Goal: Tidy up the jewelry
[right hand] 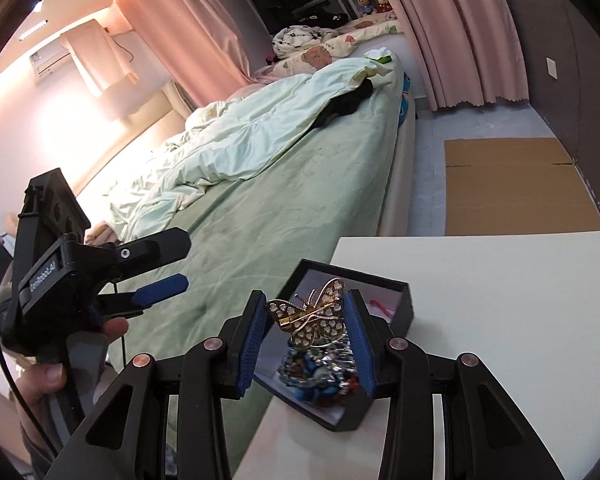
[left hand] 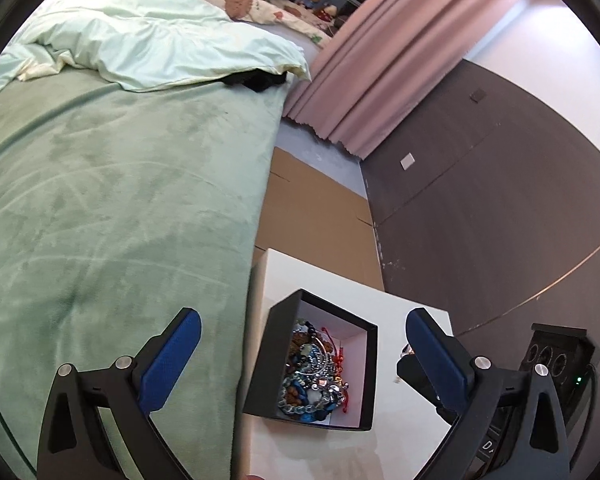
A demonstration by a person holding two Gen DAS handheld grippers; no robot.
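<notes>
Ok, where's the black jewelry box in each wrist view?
Left wrist: black jewelry box at bottom centre, between the open left hand-held gripper's fingers.
Right wrist: box at bottom centre, behind the butterfly clip in the right hand-held gripper.
Shared landmark: white table.

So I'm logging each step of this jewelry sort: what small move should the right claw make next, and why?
Probably lift the gold butterfly clip up and away from the black box. The right claw is shut on it just above the heap of beaded jewelry, and the white table beside the box is free. The left claw hangs open.
</notes>
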